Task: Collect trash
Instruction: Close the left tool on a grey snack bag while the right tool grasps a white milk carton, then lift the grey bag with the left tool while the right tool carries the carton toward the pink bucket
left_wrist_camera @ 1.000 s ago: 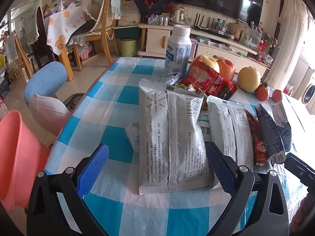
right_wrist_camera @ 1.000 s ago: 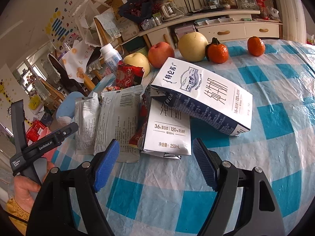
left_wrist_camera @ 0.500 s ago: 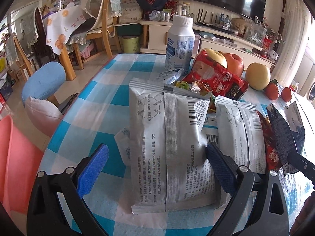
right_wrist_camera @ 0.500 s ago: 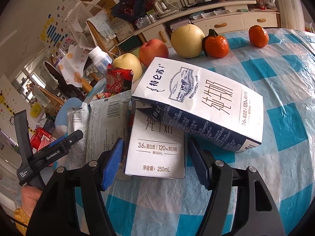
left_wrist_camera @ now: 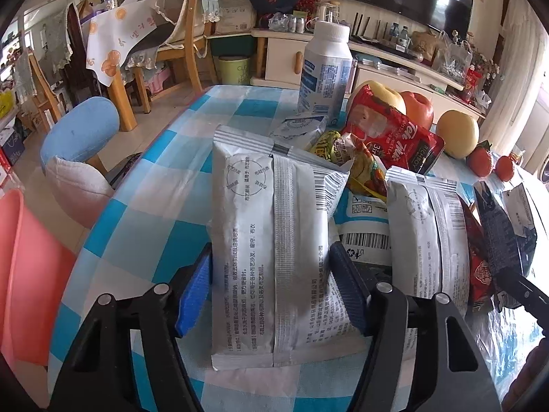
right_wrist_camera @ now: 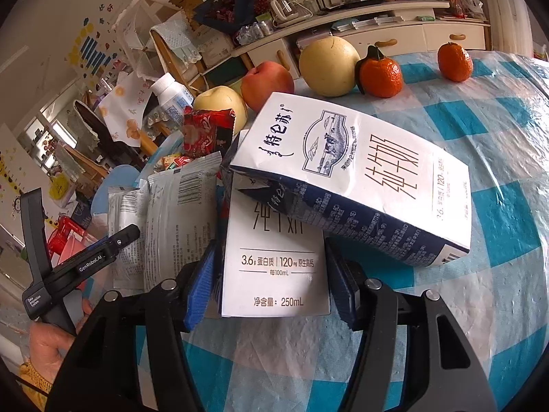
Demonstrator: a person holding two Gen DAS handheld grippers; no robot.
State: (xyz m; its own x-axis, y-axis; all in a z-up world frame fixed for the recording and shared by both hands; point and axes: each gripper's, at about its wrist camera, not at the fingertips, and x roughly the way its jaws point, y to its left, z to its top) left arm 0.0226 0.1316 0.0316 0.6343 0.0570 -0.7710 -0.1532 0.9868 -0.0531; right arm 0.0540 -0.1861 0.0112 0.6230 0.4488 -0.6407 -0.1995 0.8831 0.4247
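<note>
A heap of trash lies on the blue-checked table [left_wrist_camera: 137, 185]. My left gripper [left_wrist_camera: 271, 292] has its blue pads against both edges of a grey-white foil packet [left_wrist_camera: 274, 240] lying flat. A second foil packet [left_wrist_camera: 429, 237] lies to its right, a red snack bag [left_wrist_camera: 394, 137] behind. My right gripper [right_wrist_camera: 269, 281] has its pads against both sides of a flattened white 250 mL milk carton [right_wrist_camera: 274, 261]. A second milk carton [right_wrist_camera: 360, 178] lies tilted across its far end. The foil packets [right_wrist_camera: 178, 219] also show left in the right wrist view.
A white bottle [left_wrist_camera: 326, 68], apples [left_wrist_camera: 415, 106], a pear [left_wrist_camera: 458, 134] and tangerines [right_wrist_camera: 381, 75] stand at the table's far side. A pink bin [left_wrist_camera: 24, 274] sits off the table's left edge, near a blue stool [left_wrist_camera: 80, 130]. Chairs and a cabinet stand behind.
Both grippers moved forward and closed: the left one onto the foil packet, the right one onto the flat milk carton.
</note>
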